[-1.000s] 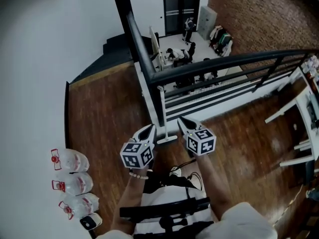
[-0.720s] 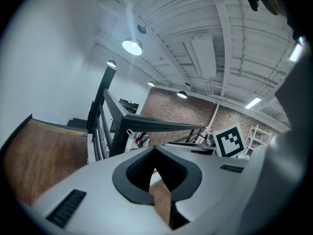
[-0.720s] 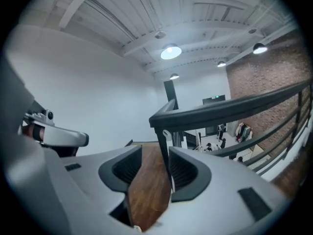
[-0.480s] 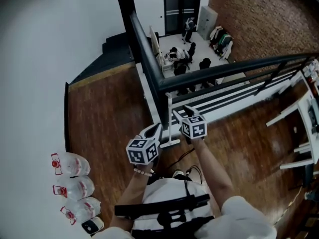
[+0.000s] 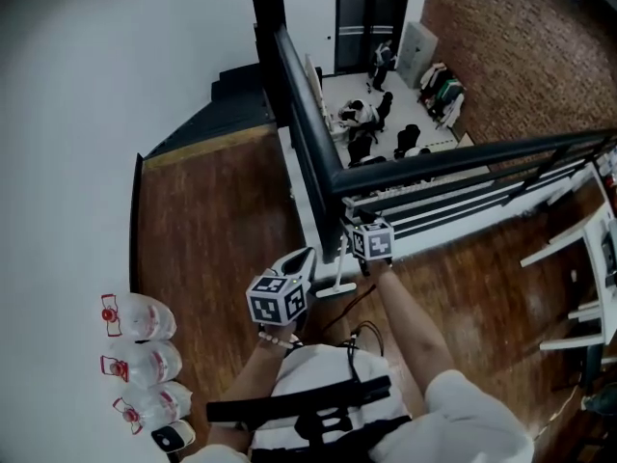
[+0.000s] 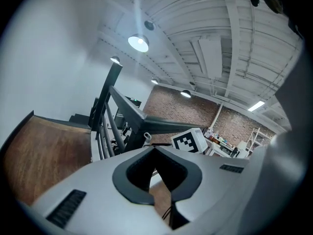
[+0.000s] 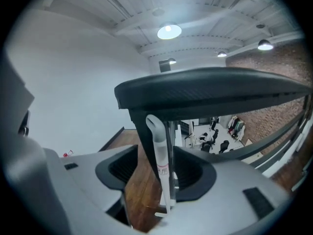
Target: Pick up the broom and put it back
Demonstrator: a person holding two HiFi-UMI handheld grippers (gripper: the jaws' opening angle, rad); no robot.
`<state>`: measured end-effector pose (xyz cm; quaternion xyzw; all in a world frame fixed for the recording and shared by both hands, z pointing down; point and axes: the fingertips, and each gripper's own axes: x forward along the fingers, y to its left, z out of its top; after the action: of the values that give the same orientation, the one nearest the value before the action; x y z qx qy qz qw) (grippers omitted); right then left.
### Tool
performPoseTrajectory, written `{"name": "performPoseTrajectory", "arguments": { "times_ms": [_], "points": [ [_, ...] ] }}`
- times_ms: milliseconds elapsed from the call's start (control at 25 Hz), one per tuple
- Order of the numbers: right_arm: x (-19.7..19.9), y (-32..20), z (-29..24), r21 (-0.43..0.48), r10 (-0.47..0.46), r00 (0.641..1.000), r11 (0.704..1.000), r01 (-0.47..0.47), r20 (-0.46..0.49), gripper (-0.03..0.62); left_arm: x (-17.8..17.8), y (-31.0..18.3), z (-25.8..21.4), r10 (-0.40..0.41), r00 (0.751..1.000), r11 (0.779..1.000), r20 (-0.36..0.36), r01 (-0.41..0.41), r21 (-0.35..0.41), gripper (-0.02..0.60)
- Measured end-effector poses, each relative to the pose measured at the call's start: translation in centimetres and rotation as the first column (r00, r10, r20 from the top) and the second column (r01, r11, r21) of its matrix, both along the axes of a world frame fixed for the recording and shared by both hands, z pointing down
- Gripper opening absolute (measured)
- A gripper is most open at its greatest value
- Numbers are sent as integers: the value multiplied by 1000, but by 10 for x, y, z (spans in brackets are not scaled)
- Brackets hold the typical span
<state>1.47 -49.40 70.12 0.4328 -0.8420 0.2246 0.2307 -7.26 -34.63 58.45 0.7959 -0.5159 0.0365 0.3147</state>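
The broom (image 5: 340,270) has a thin white handle and stands upright against the corner post of the black railing (image 5: 434,162), its small head on the wood floor. In the right gripper view its handle (image 7: 159,155) rises between the jaws, with a gap on either side. My right gripper (image 5: 358,222) is open around the handle's upper part, just under the rail. My left gripper (image 5: 307,257) hangs back to the left of the broom. In its own view the left gripper (image 6: 154,149) has its tips together with nothing held, and the broom's top (image 6: 145,136) shows beyond it.
Three large water bottles (image 5: 135,314) lie by the white wall at the left. A white frame table (image 5: 578,249) stands at the right. A dark cable (image 5: 362,302) loops on the floor near my feet. Beyond the railing the floor drops to a lower level.
Both grippers have moved forward toward the railing corner. The right one went further and now reaches the broom handle; the left trails behind it.
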Motion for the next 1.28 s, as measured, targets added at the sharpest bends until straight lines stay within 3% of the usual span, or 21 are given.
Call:
{"name": "performPoseTrajectory", "arguments": {
  "times_ms": [360, 600, 1280],
  "points": [
    [-17, -23, 15, -4, 16, 998, 1000, -16, -54, 223, -27, 2, -1, -44, 999, 999, -4, 44, -11, -2],
    [-11, -28, 22, -5, 55, 996, 998, -56, -70, 131, -34, 6, 6, -49, 999, 998, -2, 49, -26, -3],
    [18, 53, 10, 32, 15, 997, 999, -13, -70, 127, 12, 13, 7, 52, 997, 998, -57, -53, -14, -3]
  ]
}}
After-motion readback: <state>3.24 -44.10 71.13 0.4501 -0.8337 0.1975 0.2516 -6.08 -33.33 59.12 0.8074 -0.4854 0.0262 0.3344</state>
